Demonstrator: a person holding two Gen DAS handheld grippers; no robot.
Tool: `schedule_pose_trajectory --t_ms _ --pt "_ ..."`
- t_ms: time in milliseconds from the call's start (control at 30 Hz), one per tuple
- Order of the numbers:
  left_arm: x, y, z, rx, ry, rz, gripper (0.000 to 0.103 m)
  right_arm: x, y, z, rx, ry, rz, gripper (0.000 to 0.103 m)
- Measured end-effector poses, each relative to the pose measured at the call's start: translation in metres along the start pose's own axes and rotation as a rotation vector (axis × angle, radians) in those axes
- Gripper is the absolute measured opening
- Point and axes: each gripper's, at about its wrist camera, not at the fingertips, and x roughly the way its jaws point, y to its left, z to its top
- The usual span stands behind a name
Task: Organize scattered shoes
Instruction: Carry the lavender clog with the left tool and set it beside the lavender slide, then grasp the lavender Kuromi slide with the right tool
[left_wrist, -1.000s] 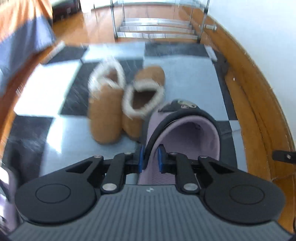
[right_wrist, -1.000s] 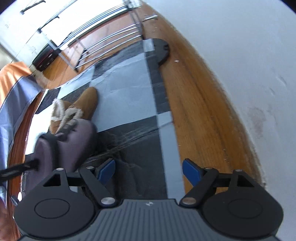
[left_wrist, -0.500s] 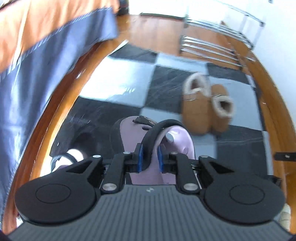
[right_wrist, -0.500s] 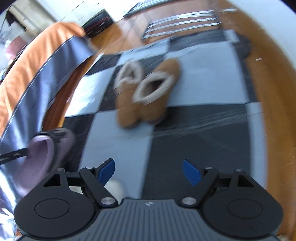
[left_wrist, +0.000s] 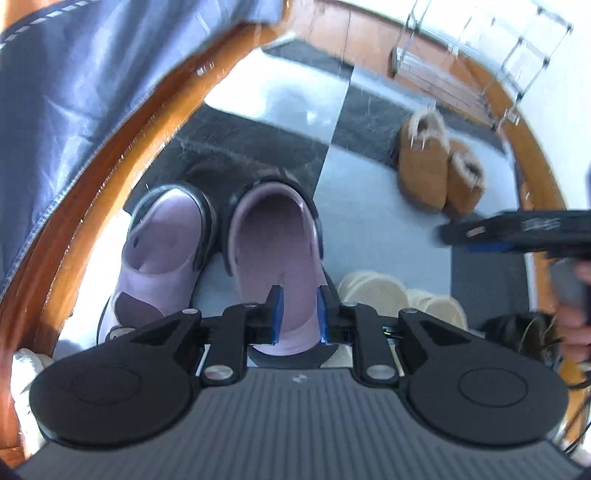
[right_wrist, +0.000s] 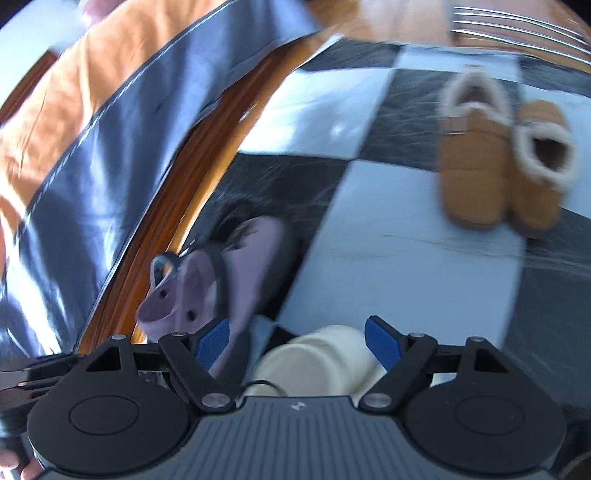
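Two purple clogs lie side by side on the checkered rug (left_wrist: 373, 229) near its left edge. The right clog (left_wrist: 275, 251) has its heel between the pads of my left gripper (left_wrist: 298, 314), which is shut on it with a narrow gap; its black strap sits near the finger bases. The left clog (left_wrist: 162, 243) lies free. My right gripper (right_wrist: 299, 332) hangs open over a cream slipper (right_wrist: 317, 354), touching nothing; it also shows in the left wrist view (left_wrist: 517, 232). A pair of tan fleece-lined slippers (left_wrist: 436, 173) (right_wrist: 498, 166) stands together farther out on the rug.
A blue and orange bedcover (left_wrist: 74, 92) hangs along the rug's left side over wooden floor. A metal shoe rack (left_wrist: 480, 48) stands at the far end. Cream slippers (left_wrist: 373, 291) and something dark and furry (left_wrist: 517, 328) lie close to me.
My left gripper has carried the purple clog leftward, away from the tan slippers, down beside the other purple clog. My right gripper swung from the wall side across the rug to over the cream slipper.
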Motion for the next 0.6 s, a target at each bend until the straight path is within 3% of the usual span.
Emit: schedule_pose_trajectory --t_ms 167,300,433,500,600 --pt "-0.03 0.007 -0.004 0.036 -0.054 0.01 0.016 0.031 0.055 0.011 -0.155 0.004 -0.049 0.082" --pt "-0.062 0.027 -0.002 -0.044 -0.089 -0.113 0.016 0.056 0.073 0.024 -0.16 0.005 -0.067 0.082" --pt "-0.083 0.038 0.0 -0.069 -0.113 -0.204 0.015 0.081 0.069 0.033 -0.126 0.011 -0.101 0.082" --pt "-0.097 0.039 0.002 -0.047 -0.124 -0.228 0.015 0.091 0.061 0.036 -0.111 0.025 -0.111 0.073" --pt "-0.133 0.049 0.003 -0.03 -0.228 -0.222 0.016 0.092 0.054 0.041 -0.09 0.015 -0.132 0.072"
